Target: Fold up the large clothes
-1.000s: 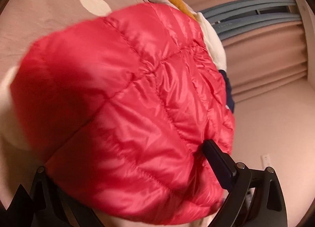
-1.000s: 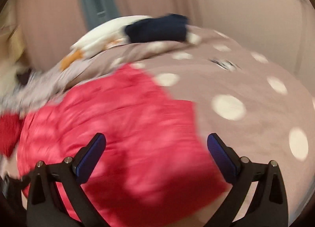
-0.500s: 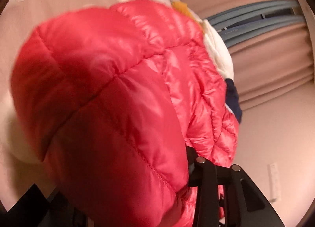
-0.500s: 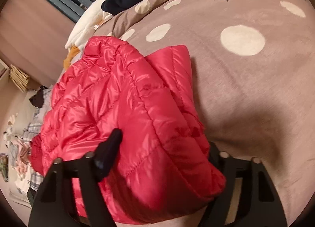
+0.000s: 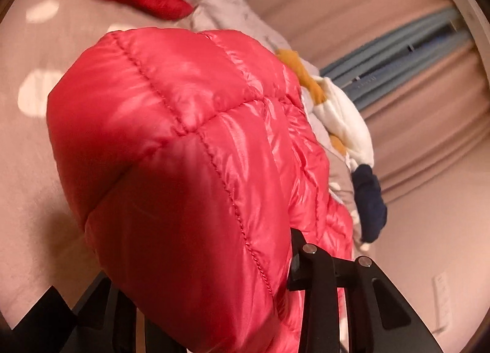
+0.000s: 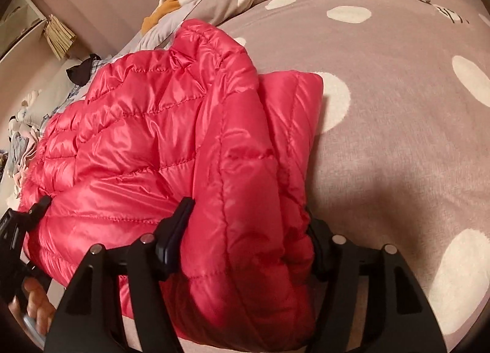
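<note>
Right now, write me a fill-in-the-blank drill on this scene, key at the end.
1. Both grippers are shut on a quilted jacket coloured ____.
2. The right gripper clamps it over a bedspread patterned with white ____.
3. The left gripper is mostly hidden behind the ____.

Missing words: red; dots; jacket

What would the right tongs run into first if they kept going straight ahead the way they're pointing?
More of the red puffer jacket that the right tongs already clamp; its bunched fold fills the line ahead. Beyond it, probably the dotted bedspread.
</note>
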The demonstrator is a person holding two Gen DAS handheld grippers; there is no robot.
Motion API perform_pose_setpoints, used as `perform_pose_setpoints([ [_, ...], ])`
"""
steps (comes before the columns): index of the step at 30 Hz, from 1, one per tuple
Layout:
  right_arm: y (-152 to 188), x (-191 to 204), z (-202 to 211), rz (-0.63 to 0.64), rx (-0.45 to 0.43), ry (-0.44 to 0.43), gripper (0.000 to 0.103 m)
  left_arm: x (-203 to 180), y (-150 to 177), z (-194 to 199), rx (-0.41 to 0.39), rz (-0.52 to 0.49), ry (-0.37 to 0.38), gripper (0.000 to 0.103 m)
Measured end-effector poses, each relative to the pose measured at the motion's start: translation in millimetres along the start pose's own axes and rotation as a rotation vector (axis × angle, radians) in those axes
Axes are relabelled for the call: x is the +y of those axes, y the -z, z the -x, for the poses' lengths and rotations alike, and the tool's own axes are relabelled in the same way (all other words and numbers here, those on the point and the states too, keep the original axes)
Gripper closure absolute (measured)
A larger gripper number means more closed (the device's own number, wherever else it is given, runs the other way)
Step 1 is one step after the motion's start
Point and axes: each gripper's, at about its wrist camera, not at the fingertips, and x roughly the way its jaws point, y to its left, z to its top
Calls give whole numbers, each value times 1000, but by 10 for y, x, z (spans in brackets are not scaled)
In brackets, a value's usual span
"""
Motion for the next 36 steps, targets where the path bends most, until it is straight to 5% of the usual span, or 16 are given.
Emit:
perform_pose_setpoints([
  [7, -85, -70, 13, 36, 25, -23, 35, 304, 29, 125, 16, 141, 60, 62],
  [19, -56, -40, -5, 43, 22, 5, 35, 501, -10, 297, 11, 180, 47, 56],
  [28, -63, 14, -28, 61, 17, 26, 30, 676, -82, 278, 74, 252, 113, 59],
  [31, -61, 29, -31, 65, 14, 41, 30, 429, -19, 358, 9, 138, 37, 60],
  [36, -54, 30, -26, 64, 11, 54, 30, -447, 235, 594, -82, -285, 16, 60],
])
